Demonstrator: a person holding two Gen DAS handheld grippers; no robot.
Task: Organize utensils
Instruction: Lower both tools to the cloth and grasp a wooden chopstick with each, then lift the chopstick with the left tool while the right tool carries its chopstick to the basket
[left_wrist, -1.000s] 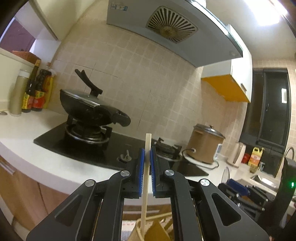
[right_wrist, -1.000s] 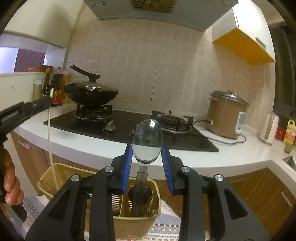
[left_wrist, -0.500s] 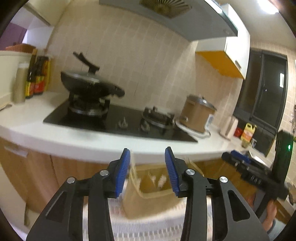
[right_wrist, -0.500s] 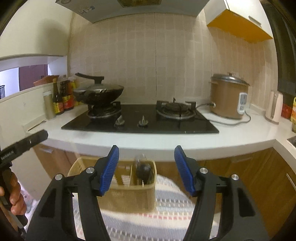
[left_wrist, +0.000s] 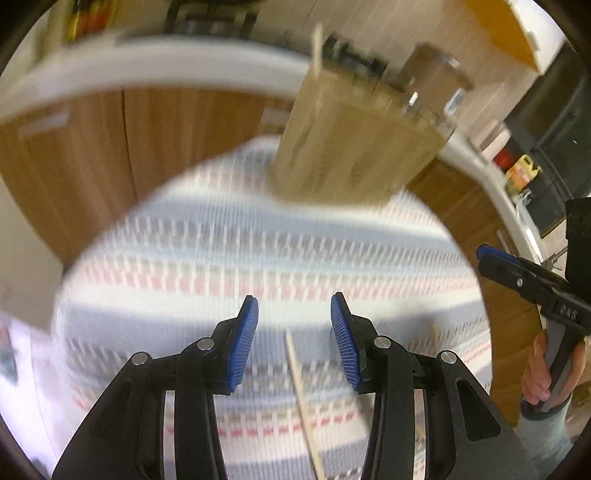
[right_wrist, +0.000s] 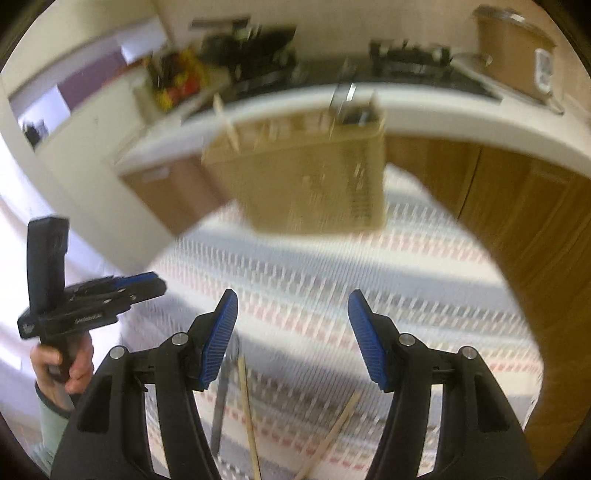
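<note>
Chopsticks (right_wrist: 248, 413) lie on the striped cloth (right_wrist: 314, 280) near the basket (right_wrist: 306, 181).

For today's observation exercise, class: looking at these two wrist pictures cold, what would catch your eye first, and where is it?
First, the blurred beige plastic utensil basket standing at the far edge of the striped woven cloth, a few utensils poking out of it. Next, the blue-padded right tool and left tool, both open and empty. Under them, pale wooden chopsticks lie loose on the cloth.
</note>
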